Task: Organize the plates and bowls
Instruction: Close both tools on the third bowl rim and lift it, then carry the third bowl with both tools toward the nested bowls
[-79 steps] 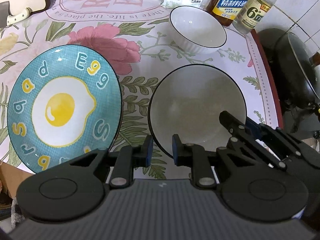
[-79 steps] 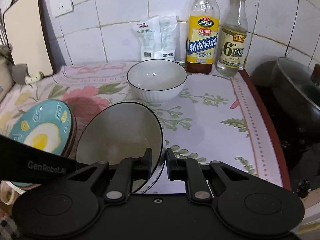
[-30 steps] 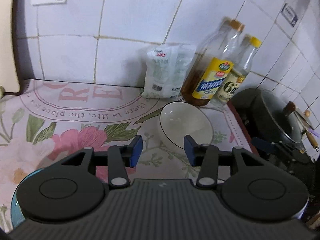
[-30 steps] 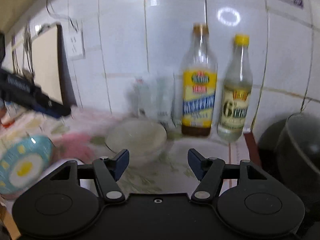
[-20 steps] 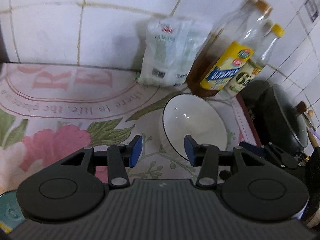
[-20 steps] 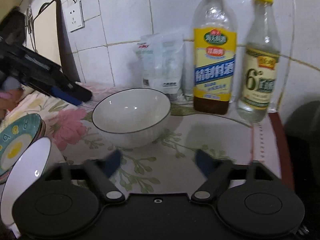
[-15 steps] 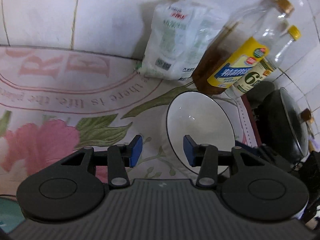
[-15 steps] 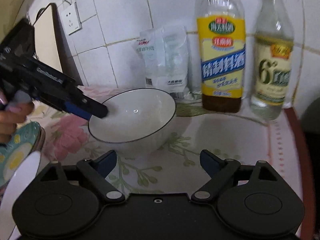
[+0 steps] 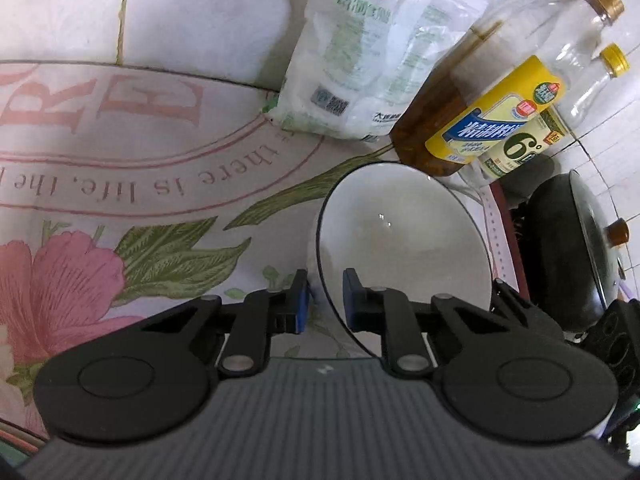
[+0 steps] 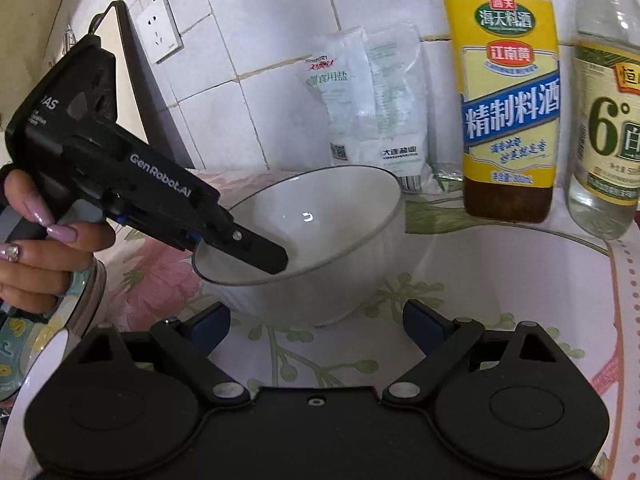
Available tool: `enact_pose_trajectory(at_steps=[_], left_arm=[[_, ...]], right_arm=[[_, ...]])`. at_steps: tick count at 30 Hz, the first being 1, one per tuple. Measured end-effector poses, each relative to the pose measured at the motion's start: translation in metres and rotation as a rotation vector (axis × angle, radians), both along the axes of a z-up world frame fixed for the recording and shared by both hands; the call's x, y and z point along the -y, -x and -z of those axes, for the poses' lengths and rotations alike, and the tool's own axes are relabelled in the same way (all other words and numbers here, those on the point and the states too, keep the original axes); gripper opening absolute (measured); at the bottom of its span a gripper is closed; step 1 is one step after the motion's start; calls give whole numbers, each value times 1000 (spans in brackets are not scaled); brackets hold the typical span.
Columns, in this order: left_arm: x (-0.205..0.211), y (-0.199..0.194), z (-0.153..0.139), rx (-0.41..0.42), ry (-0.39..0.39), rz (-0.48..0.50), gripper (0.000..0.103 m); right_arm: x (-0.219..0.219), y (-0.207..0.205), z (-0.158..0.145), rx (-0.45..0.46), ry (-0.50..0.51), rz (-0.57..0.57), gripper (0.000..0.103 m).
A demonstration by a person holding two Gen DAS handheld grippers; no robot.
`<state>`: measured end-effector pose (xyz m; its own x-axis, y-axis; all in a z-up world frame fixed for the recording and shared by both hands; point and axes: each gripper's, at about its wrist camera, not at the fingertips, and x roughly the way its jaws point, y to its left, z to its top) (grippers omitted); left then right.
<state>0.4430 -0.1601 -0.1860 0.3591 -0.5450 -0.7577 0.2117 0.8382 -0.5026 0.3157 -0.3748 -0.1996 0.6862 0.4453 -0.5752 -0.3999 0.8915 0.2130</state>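
L gripper (image 9: 324, 300) had just closed, fingers clamped on the near rim of the small white bowl (image 9: 400, 240) at the back of the counter (image 9: 160, 184) by the cooking wine bottle (image 10: 506, 100), prob to lift it for stacking. R gripper (image 10: 316, 324) fingers had just spread wide, empty, just in front of bowl.

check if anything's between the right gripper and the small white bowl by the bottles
Nothing visible stands between them: the open right gripper faces the small white bowl across bare tablecloth. The left gripper is already shut on the bowl's far rim.
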Motion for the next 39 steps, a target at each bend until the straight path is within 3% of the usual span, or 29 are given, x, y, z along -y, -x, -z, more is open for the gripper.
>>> enact_pose_trajectory(at_steps=[2,5,10,15,25,31,39], left_arm=[[2,2,-4,-1,-15,-6,16],[10,3,-17,8,-100,17,15],[1,11,-48,26,-87,16,16],[-6,32,-89,57,-65,15,16],[-21,109,-147,135,-82,101,16],[-33,148,-145,106,-77,77,16],[-35,171,-109,55,-79,56,16]], right_arm=[[-4,-2,-2,-5,-5,-5,94],[-14,-5,-13,-48,11,-3,94],[-27,7,-41,28,58,-14,94],[-32,26,-76,60,43,2,94],[-49,113,-124,142,17,58,95],[-66,156,-126,134,33,78,95],[-82,177,-108,89,93,128,95]])
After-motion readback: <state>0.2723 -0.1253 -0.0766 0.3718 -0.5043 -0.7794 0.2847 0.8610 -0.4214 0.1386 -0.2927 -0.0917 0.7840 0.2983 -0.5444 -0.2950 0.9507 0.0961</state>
